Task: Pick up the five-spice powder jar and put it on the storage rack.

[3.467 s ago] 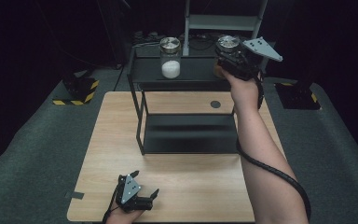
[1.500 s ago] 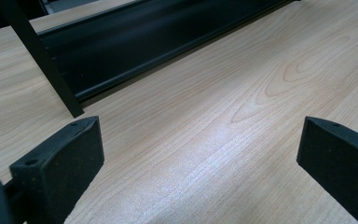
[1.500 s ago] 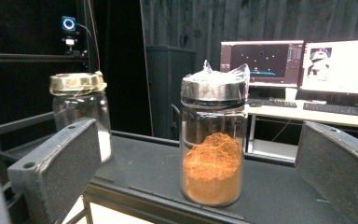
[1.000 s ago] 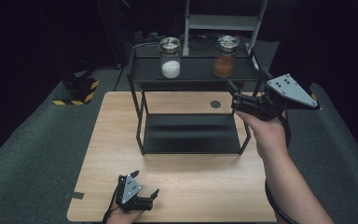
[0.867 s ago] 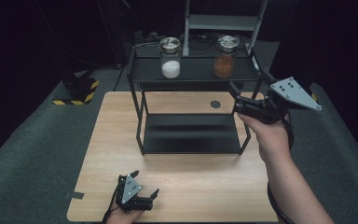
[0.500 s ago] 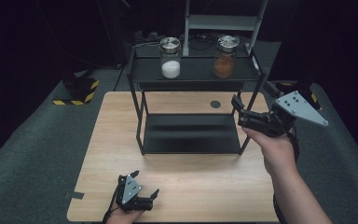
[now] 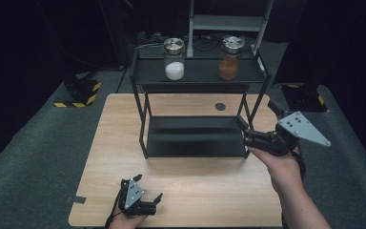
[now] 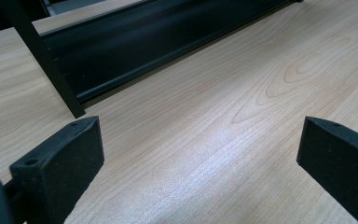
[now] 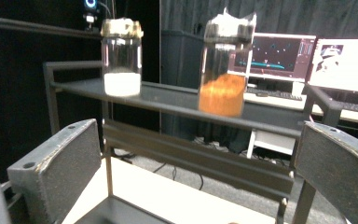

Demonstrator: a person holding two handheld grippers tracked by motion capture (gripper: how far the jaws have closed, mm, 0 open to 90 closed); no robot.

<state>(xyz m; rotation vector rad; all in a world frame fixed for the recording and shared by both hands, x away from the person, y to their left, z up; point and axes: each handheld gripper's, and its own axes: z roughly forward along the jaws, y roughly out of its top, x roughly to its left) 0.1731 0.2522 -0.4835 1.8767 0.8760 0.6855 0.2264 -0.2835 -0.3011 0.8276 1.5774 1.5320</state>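
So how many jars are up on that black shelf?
2. The jar with white powder stands left on the shelf's top tier; the jar with orange powder stands to its right. None seem hidden.

No legible text or labels.

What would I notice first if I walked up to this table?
Probably the two glass jars side by side on the top of the black shelf rack: the jar with white powder on the left and the jar with orange powder on the right. Next, the right claw, open and empty, held in the air by the rack's right side.
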